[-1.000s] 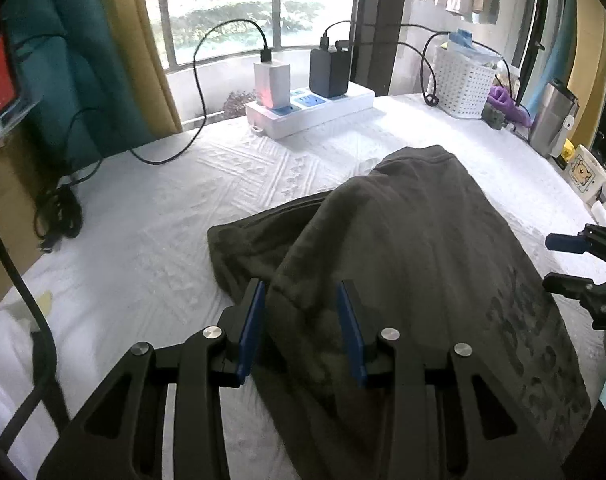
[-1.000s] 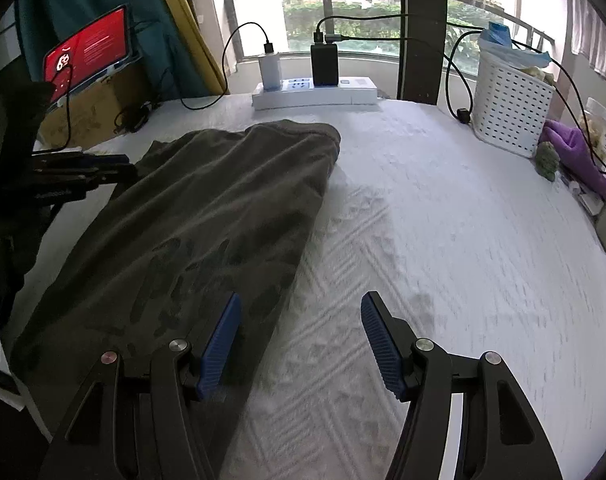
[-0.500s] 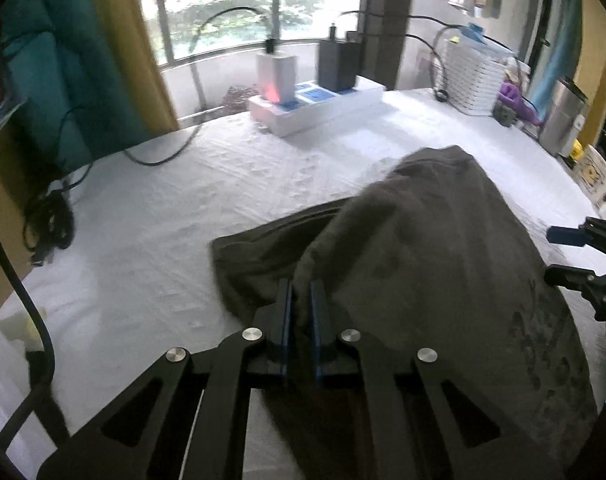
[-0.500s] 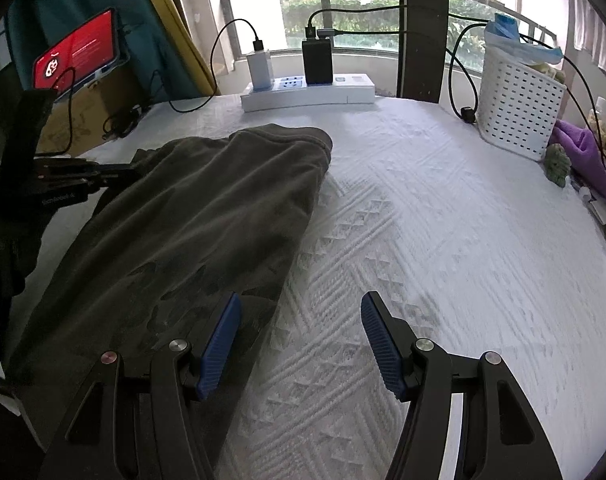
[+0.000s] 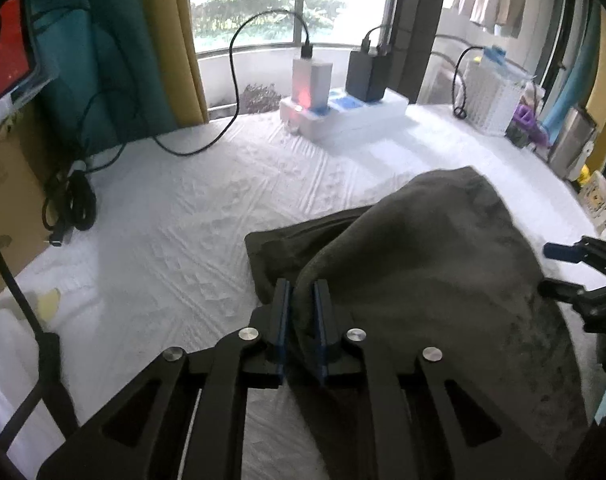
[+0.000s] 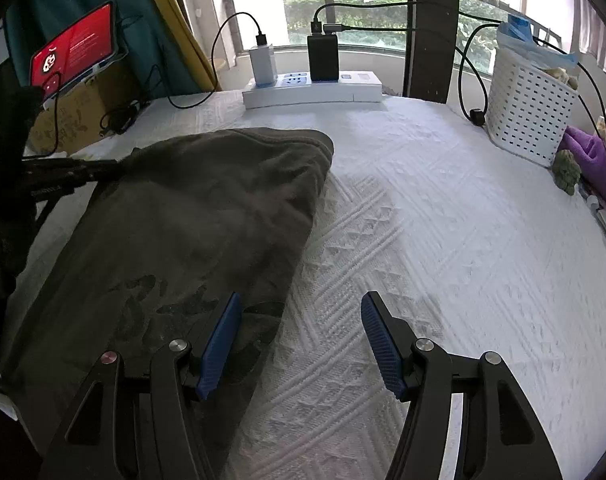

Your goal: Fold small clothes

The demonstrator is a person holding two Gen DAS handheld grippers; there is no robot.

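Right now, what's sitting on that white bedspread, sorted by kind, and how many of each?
Dark olive garment: 1
White power strip: 1
Plugged-in chargers: 2, white charger and black charger
White perforated basket: 1
Total: 5

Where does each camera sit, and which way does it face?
Left wrist: on the left gripper, looking down its fingers at the grey garment pinched between them; jaws opening.
Right wrist: on the right gripper, open over the garment's edge and white cover.
Shared: garment, power strip, white basket.
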